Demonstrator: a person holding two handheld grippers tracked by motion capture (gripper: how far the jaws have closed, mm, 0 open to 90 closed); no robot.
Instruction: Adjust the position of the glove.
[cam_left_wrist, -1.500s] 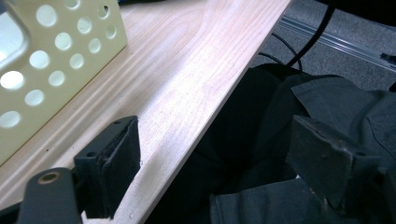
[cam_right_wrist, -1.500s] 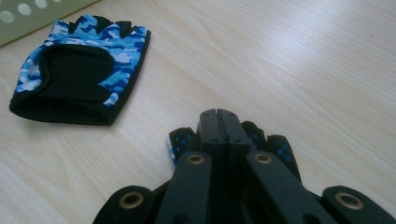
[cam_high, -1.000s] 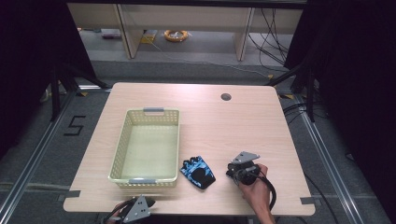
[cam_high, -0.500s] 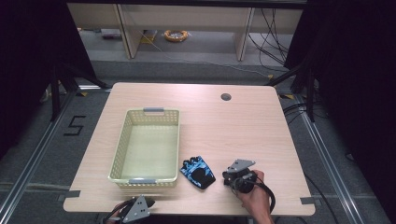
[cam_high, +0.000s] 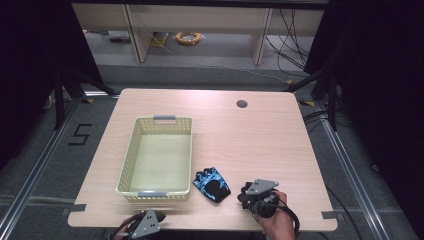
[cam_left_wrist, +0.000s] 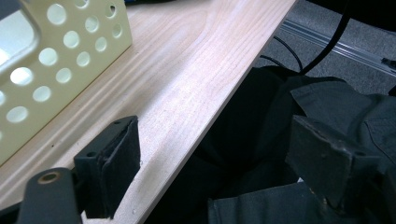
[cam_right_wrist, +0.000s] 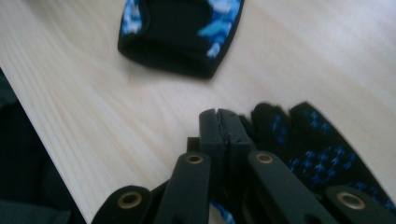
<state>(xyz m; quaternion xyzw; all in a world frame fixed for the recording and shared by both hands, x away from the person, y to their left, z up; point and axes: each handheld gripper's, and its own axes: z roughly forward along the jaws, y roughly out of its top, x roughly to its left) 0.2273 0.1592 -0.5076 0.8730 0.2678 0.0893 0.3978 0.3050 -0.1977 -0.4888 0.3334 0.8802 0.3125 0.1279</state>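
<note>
Two grippers at the near edge of the bench (cam_high: 280, 135).
The left gripper (cam_left_wrist: 212, 172) is held released beside the basket (cam_high: 159, 157); one glove (cam_high: 212, 184) lies flat; a second glove (cam_right_wrist: 313, 149) is clenched in the right gripper (cam_right_wrist: 219, 122).

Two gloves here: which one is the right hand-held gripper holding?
The one with blue dots, pinched in the shut right hand-held gripper. The other glove, with light-blue patches, lies loose on the table beside the basket.
</note>
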